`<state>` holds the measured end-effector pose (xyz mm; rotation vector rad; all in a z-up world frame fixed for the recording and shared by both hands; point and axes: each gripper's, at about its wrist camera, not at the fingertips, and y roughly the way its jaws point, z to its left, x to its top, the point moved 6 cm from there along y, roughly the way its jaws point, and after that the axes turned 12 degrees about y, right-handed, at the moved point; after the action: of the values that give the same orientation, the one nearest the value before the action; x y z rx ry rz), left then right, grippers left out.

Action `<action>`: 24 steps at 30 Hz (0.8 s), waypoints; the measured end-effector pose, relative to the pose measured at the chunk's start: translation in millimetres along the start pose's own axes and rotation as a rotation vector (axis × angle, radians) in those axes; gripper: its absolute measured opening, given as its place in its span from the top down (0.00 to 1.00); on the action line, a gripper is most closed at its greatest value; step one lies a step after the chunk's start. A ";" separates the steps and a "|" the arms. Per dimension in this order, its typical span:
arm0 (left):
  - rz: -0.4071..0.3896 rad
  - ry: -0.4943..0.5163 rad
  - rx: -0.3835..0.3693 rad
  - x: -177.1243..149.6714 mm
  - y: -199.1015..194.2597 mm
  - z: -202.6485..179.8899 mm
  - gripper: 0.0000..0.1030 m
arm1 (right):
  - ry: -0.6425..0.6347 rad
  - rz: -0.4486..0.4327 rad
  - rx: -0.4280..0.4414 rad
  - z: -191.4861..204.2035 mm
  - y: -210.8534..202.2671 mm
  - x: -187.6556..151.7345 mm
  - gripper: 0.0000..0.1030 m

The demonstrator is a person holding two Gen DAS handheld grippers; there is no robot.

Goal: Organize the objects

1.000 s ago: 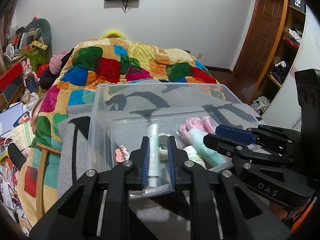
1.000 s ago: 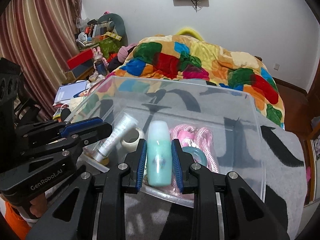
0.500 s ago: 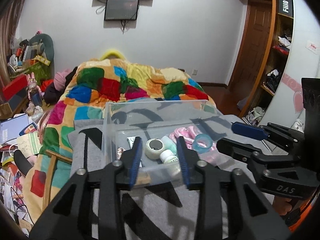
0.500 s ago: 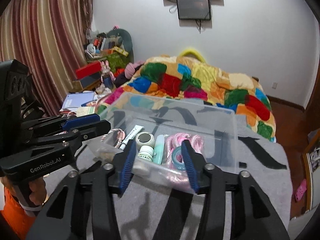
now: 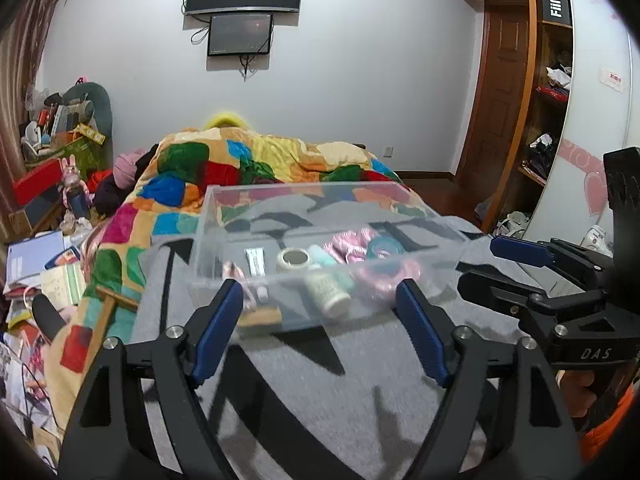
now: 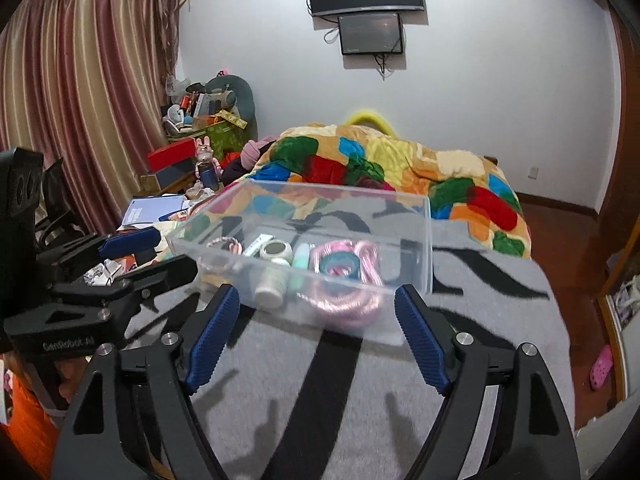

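Looking along both sets of fingers, I see the clear plastic box (image 5: 320, 216) sitting on the grey striped blanket (image 5: 320, 380) at the foot of the bed, straight out at twelve o'clock from each tool. My left gripper (image 5: 320, 332) has its blue pads spread wide with nothing between them, and my right gripper (image 6: 316, 336) is spread just as wide and just as empty. Both hang just short of the box's near wall, not touching it.

Everything I can make out is inside the box: a white bottle (image 6: 272, 286) lying on its side against the near wall, a mint tube (image 6: 300, 260) beside it, a roll of tape (image 6: 276, 249), a teal ring (image 6: 340, 264) resting on a coil of pink rope (image 6: 348, 300), and a flat tube (image 5: 256, 260) towards ten o'clock.

The box's long axis runs roughly from nine to three across my view, so either tool faces a long wall. From the right gripper the box lies a little towards eleven o'clock; from the left it is nearly centred, so I judge the left slightly better lined up. I see nothing loose on the blanket, so I judge the sorting almost finished.
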<state>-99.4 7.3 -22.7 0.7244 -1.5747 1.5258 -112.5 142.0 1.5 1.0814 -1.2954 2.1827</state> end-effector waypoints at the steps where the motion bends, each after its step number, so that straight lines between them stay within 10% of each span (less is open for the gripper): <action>1: 0.002 -0.004 -0.004 -2.8 0.4 -1.3 0.20 | 0.003 0.007 0.001 -1.4 1.6 -3.2 0.25; 24: 0.021 -0.009 0.002 -15.8 4.9 -5.6 0.14 | 0.001 0.000 -0.004 -1.2 1.1 -15.5 0.24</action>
<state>-94.6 11.3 -39.0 0.7190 -1.5918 1.5415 -103.9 143.4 -11.4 1.0785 -1.2987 2.1798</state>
